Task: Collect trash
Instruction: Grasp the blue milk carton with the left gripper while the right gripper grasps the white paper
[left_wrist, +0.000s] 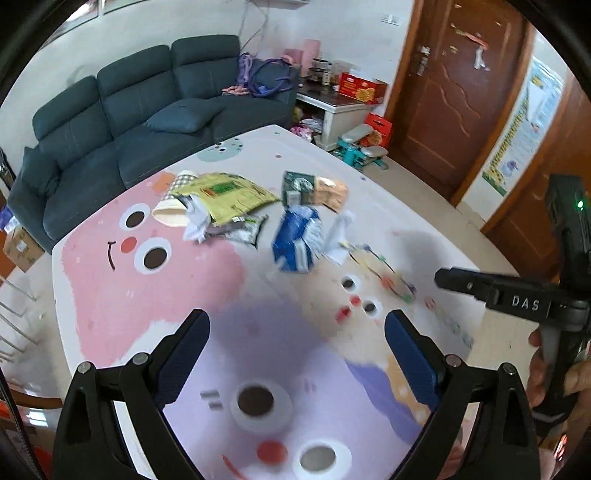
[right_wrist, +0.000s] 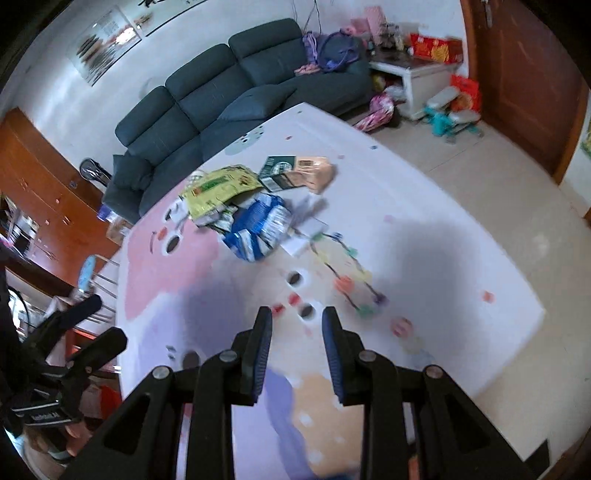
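Trash is lying in a loose heap toward the far side of a table (left_wrist: 88, 295) that is covered by a pastel cartoon-print cloth. A yellow-green snack bag (left_wrist: 225, 197) is overlapping a tipped paper cup (left_wrist: 171, 214) and crumpled white wrappers, while a crushed blue-and-white packet (left_wrist: 295, 240) is sitting just beside them, with a dark green carton (left_wrist: 299, 184) and an orange packet (left_wrist: 332, 192) behind.

Both tools are hanging above the near part of the table, well short of the heap and angling down toward it. The left gripper (left_wrist: 295, 332) is standing wide apart and empty, probably readied for a bulky piece. The right gripper (right_wrist: 297, 332) is gaping only narrowly, with nothing between its pads. A dark sofa (left_wrist: 147, 122) is sitting beyond the table.
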